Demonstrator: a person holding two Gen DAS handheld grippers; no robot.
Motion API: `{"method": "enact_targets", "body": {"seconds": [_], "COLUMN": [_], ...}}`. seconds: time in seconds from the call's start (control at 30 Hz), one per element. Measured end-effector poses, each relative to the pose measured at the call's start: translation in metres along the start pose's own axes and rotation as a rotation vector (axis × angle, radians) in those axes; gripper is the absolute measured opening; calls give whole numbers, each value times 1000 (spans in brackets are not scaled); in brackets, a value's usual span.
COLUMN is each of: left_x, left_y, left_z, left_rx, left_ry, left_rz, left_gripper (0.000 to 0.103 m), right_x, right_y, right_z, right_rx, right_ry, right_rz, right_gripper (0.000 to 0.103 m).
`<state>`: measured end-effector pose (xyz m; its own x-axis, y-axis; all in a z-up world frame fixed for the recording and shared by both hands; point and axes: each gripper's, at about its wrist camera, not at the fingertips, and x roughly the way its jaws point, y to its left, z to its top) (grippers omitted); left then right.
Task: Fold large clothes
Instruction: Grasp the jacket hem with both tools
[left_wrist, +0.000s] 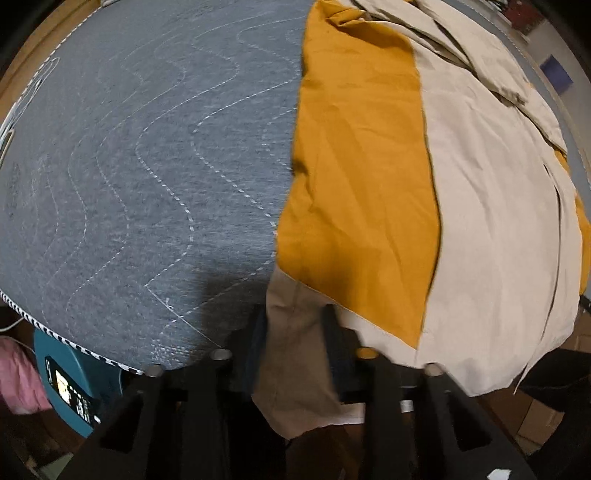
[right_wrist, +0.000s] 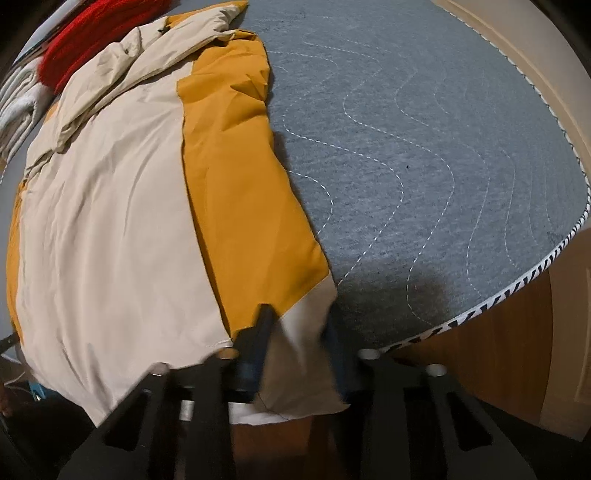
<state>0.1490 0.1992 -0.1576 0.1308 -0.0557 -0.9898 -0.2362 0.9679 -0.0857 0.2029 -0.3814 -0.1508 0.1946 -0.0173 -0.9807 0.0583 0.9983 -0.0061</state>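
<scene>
Left hand-held gripper (left_wrist: 295, 321): clamped on beige hem of mustard-and-beige jacket (left_wrist: 480, 221).
Right hand-held gripper (right_wrist: 295, 325): clamped on opposite hem corner.
Surroundings: grey quilted blanket (right_wrist: 406, 147); red garment (right_wrist: 85, 40) behind jacket.

We hold both tools pointing almost straight down. Our left tool (left_wrist: 295, 325) has its two dark fingers (left_wrist: 334, 328) drawn close, pinching a fold of cloth. Our right tool (right_wrist: 297, 328) stands likewise, its fingers (right_wrist: 264, 325) nearly together and gripping cloth between them.
</scene>
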Motion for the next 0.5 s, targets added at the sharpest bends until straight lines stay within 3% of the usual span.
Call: {"method": "enact_targets", "body": {"seconds": [0.03, 0.1, 0.27, 0.5], "left_x": [-1, -5, -33, -110], "left_y": [-2, -6, -17, -15], "left_z": [-2, -4, -20, -47], "left_rx": [13, 29, 69, 140], "left_ry": [-5, -18, -78, -202], "left_rz": [10, 2, -48, -137], "left_gripper": [9, 6, 3, 2], "right_x": [-2, -8, -33, -95], "right_y": [-1, -3, -1, -10], "right_z": [0, -2, -4, -6], "right_rx": [7, 23, 19, 7], "right_ry": [-7, -25, -95, -206], "right_rz": [11, 30, 69, 183], "right_gripper": [12, 6, 4, 3]}}
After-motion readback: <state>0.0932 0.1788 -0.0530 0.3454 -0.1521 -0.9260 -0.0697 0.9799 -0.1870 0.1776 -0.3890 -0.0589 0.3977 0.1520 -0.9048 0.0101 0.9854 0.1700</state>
